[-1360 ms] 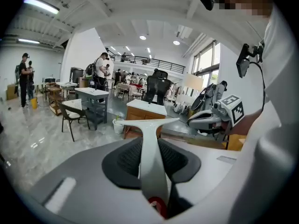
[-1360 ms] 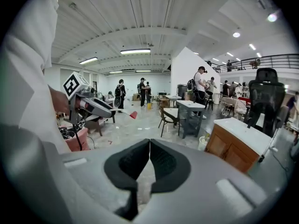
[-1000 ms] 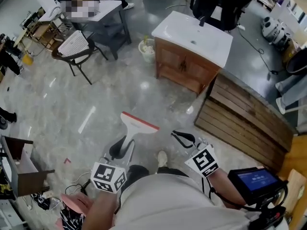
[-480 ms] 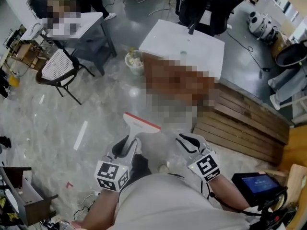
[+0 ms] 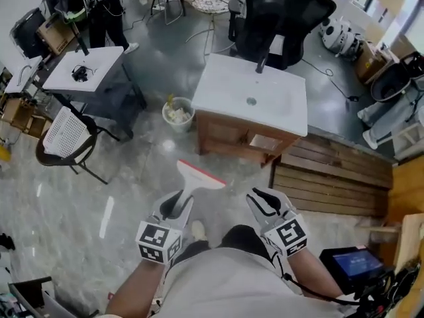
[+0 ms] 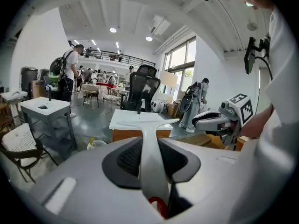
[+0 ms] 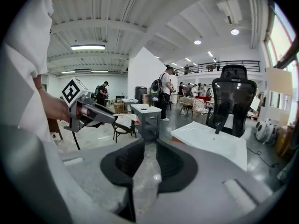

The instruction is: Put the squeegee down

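One squeegee (image 5: 199, 175) sits clamped in the left gripper (image 5: 177, 204), right gripper (image 5: 262, 201) jaws apart, empty; bucket (image 5: 176, 113) holds scraps

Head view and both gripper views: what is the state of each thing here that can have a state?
squeegee: held by its handle, in the air, not yet put down.
left gripper: shut on the squeegee handle.
right gripper: jaws slightly apart, nothing between them.
waste bin: uncovered, partly filled.
screen: lit.
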Tool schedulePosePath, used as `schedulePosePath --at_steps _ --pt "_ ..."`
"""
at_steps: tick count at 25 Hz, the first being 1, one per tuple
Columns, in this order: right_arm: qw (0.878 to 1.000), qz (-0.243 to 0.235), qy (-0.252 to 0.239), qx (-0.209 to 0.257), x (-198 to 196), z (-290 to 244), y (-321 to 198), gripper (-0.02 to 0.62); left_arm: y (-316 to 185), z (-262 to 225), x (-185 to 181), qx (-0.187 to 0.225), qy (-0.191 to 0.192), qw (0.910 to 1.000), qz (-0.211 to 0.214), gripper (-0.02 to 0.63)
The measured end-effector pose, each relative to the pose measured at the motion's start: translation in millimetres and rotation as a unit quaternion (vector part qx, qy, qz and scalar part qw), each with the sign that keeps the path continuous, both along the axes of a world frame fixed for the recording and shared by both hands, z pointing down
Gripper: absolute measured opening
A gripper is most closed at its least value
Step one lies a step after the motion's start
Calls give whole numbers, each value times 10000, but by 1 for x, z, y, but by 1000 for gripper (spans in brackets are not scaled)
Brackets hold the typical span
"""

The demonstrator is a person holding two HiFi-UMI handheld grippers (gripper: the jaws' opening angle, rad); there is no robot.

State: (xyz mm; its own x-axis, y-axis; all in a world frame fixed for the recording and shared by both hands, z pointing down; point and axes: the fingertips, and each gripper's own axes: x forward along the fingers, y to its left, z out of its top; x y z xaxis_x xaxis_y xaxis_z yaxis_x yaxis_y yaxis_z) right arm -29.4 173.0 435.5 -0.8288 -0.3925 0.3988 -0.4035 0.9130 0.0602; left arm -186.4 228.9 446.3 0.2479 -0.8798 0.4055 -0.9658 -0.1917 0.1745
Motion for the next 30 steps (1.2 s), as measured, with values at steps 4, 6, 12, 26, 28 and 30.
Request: schedulePosePath --at_steps 4,6,12,26,28,30 --pt "9995 313 48 74 -15 -5 -28 74 -39 13 -21 -64 149 9996 210 103" --pt "9987 504 92 20 -13 -4 -46 74 -63 18 -27 -111 170 9994 272 103" --pt "9971 719 -46 -237 -6 1 -114 72 -151 30 -36 -293 86 9992 273 103" --pt "9969 729 -205 -234 42 -2 -295 74 -362 45 -45 -591 95 9968 -525 103" --pt "9955 864 -152 -360 49 4 -307 74 -387 51 -47 -652 54 9962 -575 103" --pt "9939 1000 -95 -464 51 9 -323 74 -416 57 -52 -668 -3 9959 -611 103"
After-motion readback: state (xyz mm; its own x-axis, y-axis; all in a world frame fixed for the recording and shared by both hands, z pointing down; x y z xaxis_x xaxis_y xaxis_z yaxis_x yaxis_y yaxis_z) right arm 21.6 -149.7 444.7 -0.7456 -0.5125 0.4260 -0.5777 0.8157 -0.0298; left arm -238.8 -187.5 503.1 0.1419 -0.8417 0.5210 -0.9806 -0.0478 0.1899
